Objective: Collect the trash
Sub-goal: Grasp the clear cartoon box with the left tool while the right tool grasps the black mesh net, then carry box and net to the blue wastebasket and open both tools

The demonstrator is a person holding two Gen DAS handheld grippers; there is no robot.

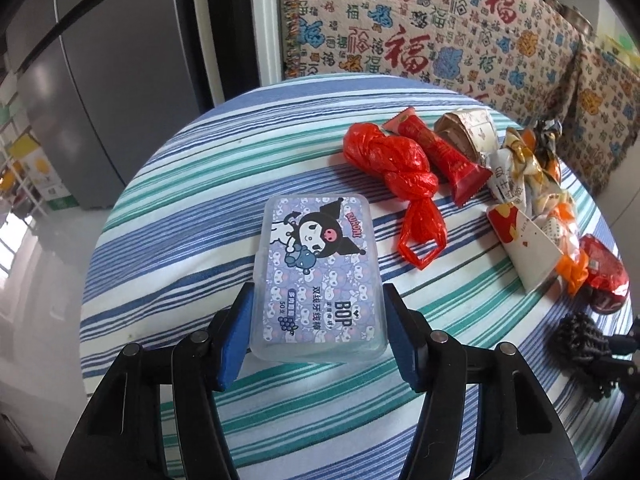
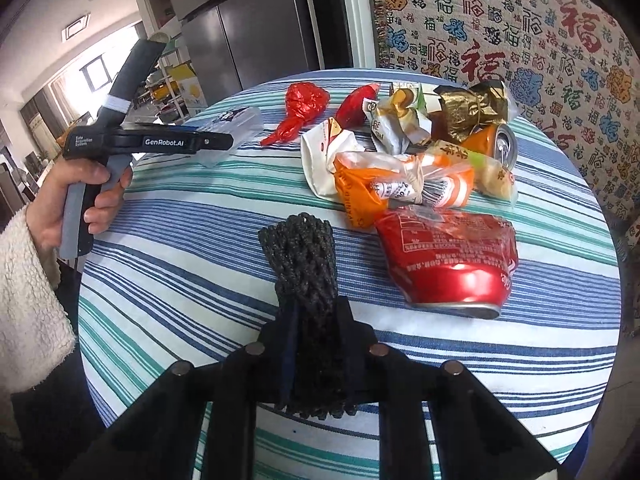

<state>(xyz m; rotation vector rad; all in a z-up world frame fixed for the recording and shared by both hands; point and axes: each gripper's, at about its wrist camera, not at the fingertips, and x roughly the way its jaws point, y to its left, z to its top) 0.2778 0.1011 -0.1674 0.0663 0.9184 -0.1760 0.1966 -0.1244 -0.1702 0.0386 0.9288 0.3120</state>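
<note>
A clear plastic floss-pick box [image 1: 316, 264] with a purple cartoon label lies on the striped tablecloth [image 1: 200, 200]. My left gripper [image 1: 319, 292] has a blue pad against each long side of its near end; in the right wrist view a hand holds this gripper [image 2: 224, 142] by its grey grip. My right gripper [image 2: 318, 306] is shut on a black mesh sleeve [image 2: 304, 264], which sticks out forward over the cloth. Beyond lie a knotted red plastic bag [image 1: 388, 160], a red candy wrapper [image 1: 436, 148], a crushed red can [image 2: 448, 256] and crumpled snack wrappers [image 2: 400, 184].
The round table's edge [image 2: 92, 320] curves close on the left and near side. A patterned throw [image 1: 440, 32] covers furniture behind the table. A grey fridge [image 2: 248, 28] stands at the back left. An orange can [image 2: 496, 144] lies among the wrappers.
</note>
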